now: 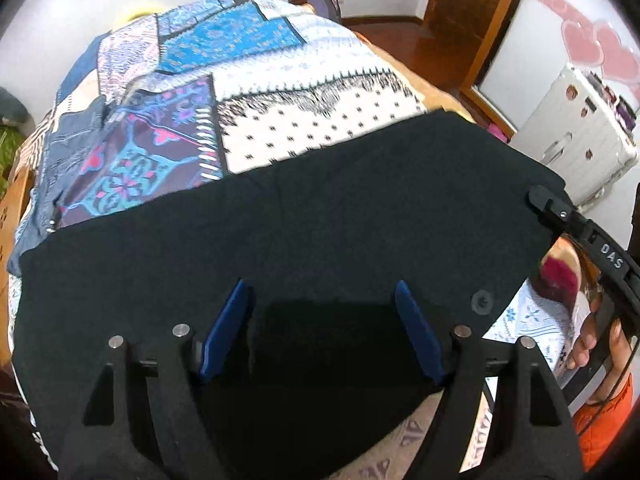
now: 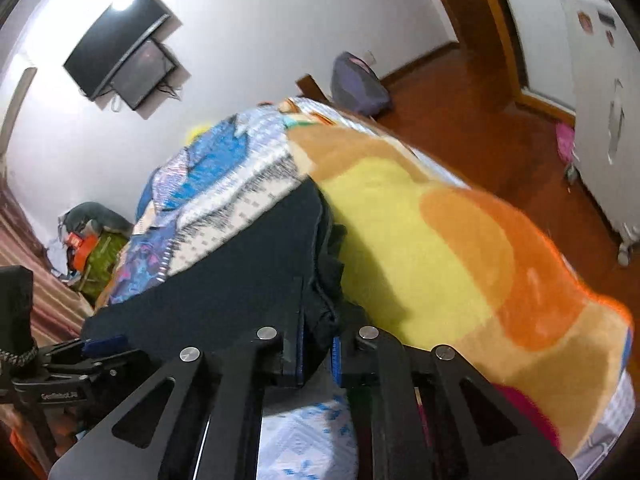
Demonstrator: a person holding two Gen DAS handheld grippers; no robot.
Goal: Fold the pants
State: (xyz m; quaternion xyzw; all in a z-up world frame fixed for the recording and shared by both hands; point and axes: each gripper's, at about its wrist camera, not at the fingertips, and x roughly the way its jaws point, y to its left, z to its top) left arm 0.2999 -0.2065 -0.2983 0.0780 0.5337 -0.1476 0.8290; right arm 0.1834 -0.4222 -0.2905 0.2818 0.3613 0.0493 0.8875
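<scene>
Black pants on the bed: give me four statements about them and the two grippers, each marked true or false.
1. The right gripper is clamped on bunched fabric of the black pants. True.
2. The left gripper is shut on the pants. False: its jaws stand open above the cloth.
3. The pants lie on a patterned bedspread. True.
4. The pants are red. False: they are black.

Black hand-held gripper (image 1: 324, 296), blue finger pads (image 1: 228, 328), silver pins, orange sleeve (image 1: 608, 420)
</scene>
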